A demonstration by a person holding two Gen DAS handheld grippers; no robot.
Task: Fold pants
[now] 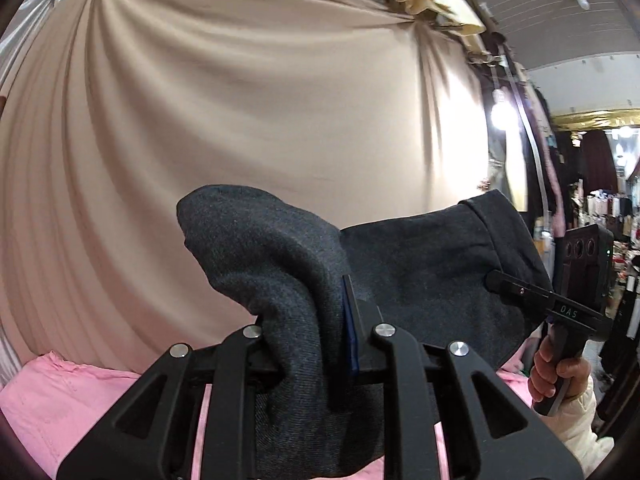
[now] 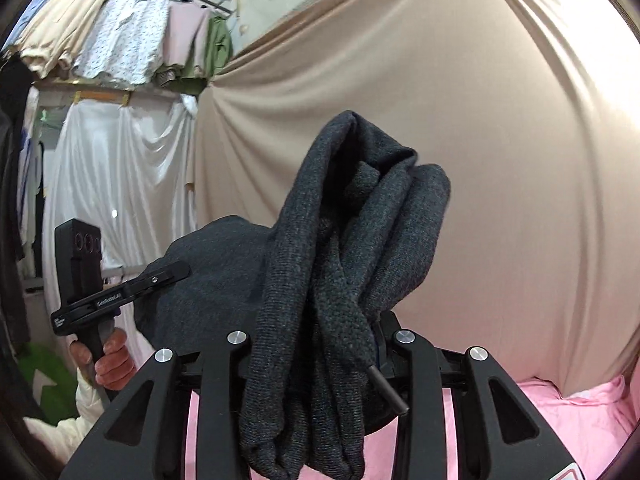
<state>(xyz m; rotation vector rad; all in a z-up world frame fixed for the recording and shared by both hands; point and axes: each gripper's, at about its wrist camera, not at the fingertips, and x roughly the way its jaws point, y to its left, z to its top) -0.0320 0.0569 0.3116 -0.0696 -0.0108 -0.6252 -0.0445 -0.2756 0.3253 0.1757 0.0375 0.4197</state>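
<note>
A surface covered by a pink cloth (image 1: 60, 396) is seen low in both wrist views, below the beige drape that hangs behind it. Whether a table or a bed lies under the cloth cannot be told. In the left wrist view the pink cloth is shown wrinkled, with a stitched seam running across it, and its far edge is met by the foot of the drape. In the right wrist view the same pink cloth (image 2: 576, 412) is seen creased and bunched where it meets the drape. No object can be made out lying on the visible parts of the cloth; much of its middle is hidden by dark fabric and black hardware in front.
</note>
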